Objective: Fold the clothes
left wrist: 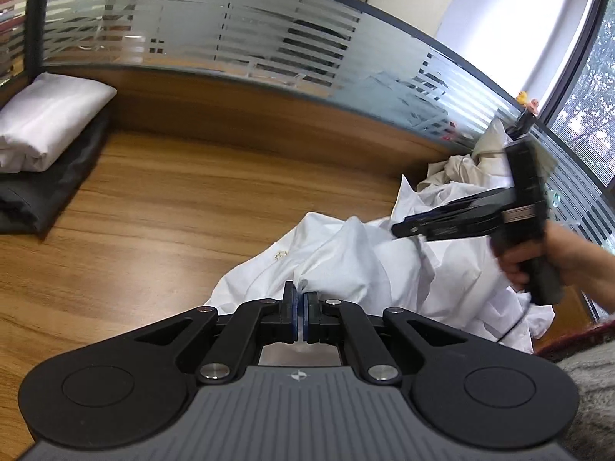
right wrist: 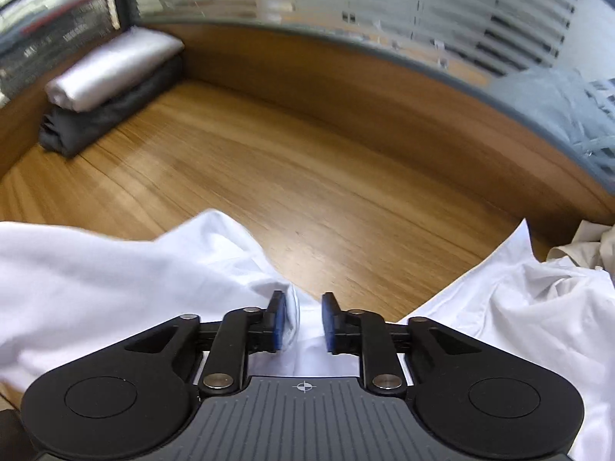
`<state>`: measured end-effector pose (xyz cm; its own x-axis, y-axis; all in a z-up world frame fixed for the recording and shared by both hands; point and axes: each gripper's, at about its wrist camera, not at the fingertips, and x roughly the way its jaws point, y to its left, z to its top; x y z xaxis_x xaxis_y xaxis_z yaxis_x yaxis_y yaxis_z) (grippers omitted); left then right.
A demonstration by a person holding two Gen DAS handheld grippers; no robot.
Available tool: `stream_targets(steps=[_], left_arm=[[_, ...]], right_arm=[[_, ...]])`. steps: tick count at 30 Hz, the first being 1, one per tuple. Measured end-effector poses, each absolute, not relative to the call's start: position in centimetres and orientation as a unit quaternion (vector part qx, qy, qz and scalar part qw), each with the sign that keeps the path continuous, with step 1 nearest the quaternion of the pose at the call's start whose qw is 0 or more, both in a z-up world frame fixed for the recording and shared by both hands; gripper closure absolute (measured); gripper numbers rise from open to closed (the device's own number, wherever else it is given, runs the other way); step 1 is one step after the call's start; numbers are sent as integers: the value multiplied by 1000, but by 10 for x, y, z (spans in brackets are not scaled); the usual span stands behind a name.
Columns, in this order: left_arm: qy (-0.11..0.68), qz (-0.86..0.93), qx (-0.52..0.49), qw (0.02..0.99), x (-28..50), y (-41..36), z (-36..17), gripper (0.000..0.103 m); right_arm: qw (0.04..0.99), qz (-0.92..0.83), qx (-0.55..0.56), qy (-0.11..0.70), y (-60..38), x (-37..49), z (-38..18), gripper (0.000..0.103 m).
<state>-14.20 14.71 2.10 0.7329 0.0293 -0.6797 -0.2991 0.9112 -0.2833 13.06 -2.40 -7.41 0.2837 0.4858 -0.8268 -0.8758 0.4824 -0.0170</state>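
A crumpled white shirt [left wrist: 346,265] lies on the wooden table [left wrist: 184,207], bunched toward the near right. My left gripper [left wrist: 300,309] is shut on a raised fold of this shirt, the cloth pinched between its blue pads. In the left wrist view my right gripper [left wrist: 403,228] hangs over the shirt's right part, held by a hand [left wrist: 515,265]. In the right wrist view the right gripper [right wrist: 303,324] stands open, a fold of the white shirt [right wrist: 115,280] lying loose against its left pad [right wrist: 280,322], the right pad clear of the cloth.
A folded white garment [left wrist: 50,119] sits on a folded dark one [left wrist: 46,188] at the table's far left corner. A beige crumpled garment [left wrist: 472,169] lies behind the shirt at the right. A frosted glass partition [left wrist: 250,38] bounds the back.
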Motion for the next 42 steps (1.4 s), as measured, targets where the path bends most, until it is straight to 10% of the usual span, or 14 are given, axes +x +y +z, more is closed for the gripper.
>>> stream_targets(steps=[20, 22, 24, 32, 37, 39, 42], left_arm=[[338, -240, 68, 907, -121, 127, 18, 96], [328, -267, 80, 903, -122, 126, 12, 96], [322, -286, 84, 898, -122, 127, 6, 88], [316, -287, 81, 900, -125, 155, -8, 50], [327, -264, 99, 902, -114, 156, -15, 55], [324, -240, 128, 906, -112, 151, -20, 84], [332, -194, 118, 916, -107, 158, -27, 96]], right_arm=[[763, 374, 125, 512, -64, 15, -14, 52], [773, 337, 144, 518, -62, 4, -22, 59], [781, 309, 163, 518, -63, -7, -29, 100], [817, 222, 236, 476, -81, -40, -41, 100], [828, 187, 269, 454, -80, -52, -42, 100], [842, 170, 258, 443, -78, -57, -40, 101], [865, 141, 225, 426, -74, -64, -37, 101]])
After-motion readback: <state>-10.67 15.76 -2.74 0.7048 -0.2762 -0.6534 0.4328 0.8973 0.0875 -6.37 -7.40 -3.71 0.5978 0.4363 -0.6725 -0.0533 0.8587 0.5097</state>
